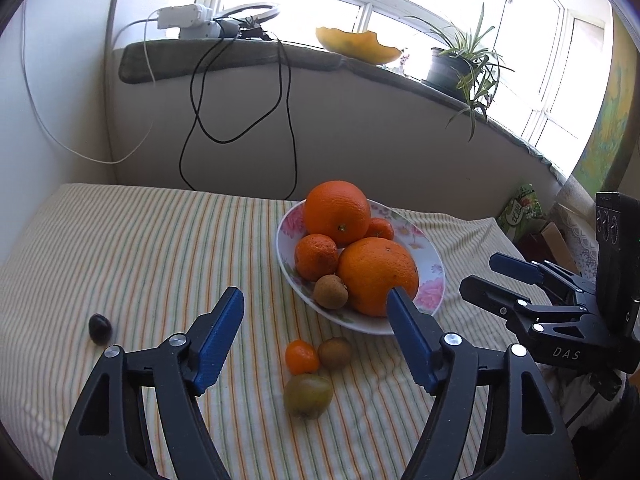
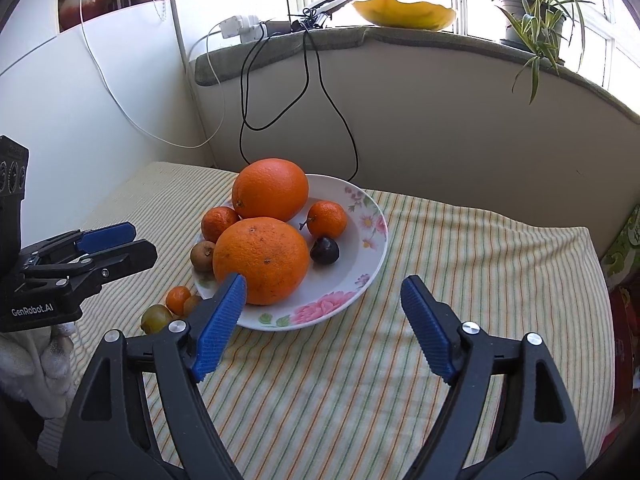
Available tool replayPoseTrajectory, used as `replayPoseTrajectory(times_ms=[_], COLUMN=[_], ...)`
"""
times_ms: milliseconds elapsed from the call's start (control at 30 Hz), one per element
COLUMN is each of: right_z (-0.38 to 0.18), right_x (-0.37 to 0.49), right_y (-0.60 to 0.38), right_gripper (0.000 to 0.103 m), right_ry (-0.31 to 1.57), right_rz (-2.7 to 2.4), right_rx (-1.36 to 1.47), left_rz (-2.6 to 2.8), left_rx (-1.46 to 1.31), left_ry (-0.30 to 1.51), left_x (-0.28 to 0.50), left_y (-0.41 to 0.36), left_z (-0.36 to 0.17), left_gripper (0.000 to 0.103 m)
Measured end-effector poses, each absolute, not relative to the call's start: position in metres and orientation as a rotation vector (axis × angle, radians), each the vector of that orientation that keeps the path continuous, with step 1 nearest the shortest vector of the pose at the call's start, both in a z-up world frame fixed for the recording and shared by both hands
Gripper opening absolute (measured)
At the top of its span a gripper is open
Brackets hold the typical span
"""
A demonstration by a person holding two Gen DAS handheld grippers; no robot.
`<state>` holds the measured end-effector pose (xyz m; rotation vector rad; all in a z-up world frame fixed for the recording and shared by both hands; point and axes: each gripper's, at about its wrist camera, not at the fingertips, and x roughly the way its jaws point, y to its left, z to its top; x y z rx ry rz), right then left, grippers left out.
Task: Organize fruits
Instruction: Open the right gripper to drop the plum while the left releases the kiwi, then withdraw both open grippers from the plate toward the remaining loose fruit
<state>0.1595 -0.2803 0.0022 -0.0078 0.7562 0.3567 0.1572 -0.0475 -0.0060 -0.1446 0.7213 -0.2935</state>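
Note:
A flowered plate [image 1: 434,268] [image 2: 360,276] on the striped cloth holds two big oranges [image 1: 336,212] [image 1: 378,276], two mandarins [image 1: 316,257] [image 2: 326,219], a brown fruit [image 1: 330,291] and a dark plum [image 2: 324,250]. In front of the plate lie a small mandarin [image 1: 301,357], another brown fruit [image 1: 335,353] and a green fruit [image 1: 308,396]. A second dark plum [image 1: 99,328] lies alone at the left. My left gripper [image 1: 315,296] [image 2: 142,242] hovers open over the loose fruits. My right gripper [image 2: 324,282] [image 1: 480,271] stands open at the plate's near edge. Neither holds anything.
Striped cloth [image 2: 440,240] covers the table, which meets a wall. Black cables [image 1: 200,120] hang from the sill above. A yellow bowl [image 2: 404,10] and a potted plant [image 2: 532,4] stand on the sill. Green packaging [image 1: 522,210] sits past the cloth's right end.

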Motion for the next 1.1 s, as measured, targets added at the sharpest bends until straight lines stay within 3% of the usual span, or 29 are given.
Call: replayPoseTrajectory(times_ms=[133,1100], right_z=[0.006,0.008], right_x=[0.153,0.106], right_y=[-0.278,-0.232], right_gripper=[0.082,0.083], right_ry=[0.750,0.735], right_rz=[0.358,0.494], right_rx=[-0.013,-0.008], left_rz=[-0.269,-0.197], left_rx=[-0.142,-0.172], left_ry=[0.720,0.734], left_x=[0.151,0.109], left_y=[-0.042,0.019], left_z=[-0.005,-0.026], left_gripper=[0.079,0.077])
